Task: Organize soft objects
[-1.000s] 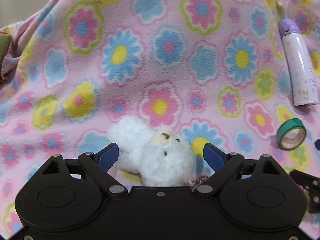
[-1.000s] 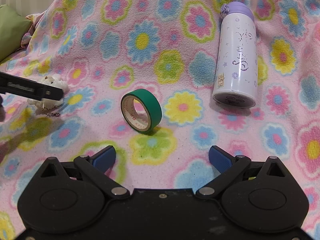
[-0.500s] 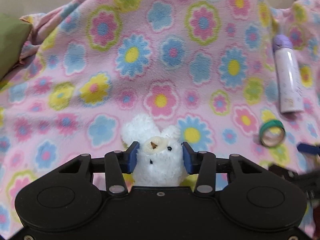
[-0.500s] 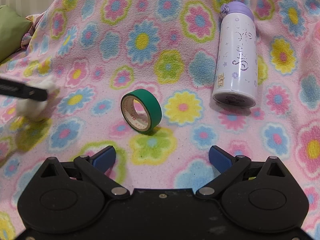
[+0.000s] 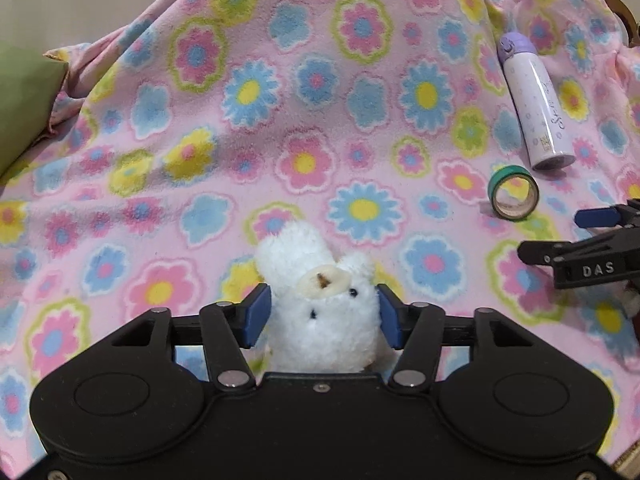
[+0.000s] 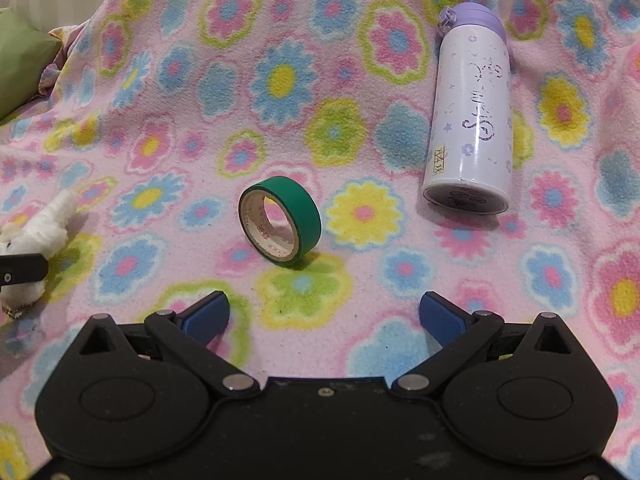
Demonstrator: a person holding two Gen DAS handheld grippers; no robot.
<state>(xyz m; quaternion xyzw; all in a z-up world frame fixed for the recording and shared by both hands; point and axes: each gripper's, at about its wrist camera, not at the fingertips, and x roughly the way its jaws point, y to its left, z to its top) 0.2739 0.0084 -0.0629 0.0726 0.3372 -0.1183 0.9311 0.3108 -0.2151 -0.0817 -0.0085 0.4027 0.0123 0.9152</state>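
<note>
My left gripper (image 5: pixel 322 316) is shut on a small white plush bear (image 5: pixel 320 312), its blue pads pressing both sides of the head, and holds it above the pink flowered blanket (image 5: pixel 280 120). The bear also shows at the left edge of the right wrist view (image 6: pixel 36 228). My right gripper (image 6: pixel 324 314) is open and empty, low over the blanket, just short of a green tape roll (image 6: pixel 280 220). It also shows at the right edge of the left wrist view (image 5: pixel 592 248).
A white and purple bottle (image 6: pixel 472 120) lies on its side beyond the tape roll, and shows in the left wrist view (image 5: pixel 536 100) with the tape (image 5: pixel 514 192). A green cushion (image 5: pixel 24 100) lies at the blanket's left edge.
My left gripper closed on the bear and has lifted it off the blanket, pulling back. The right gripper has not moved.
</note>
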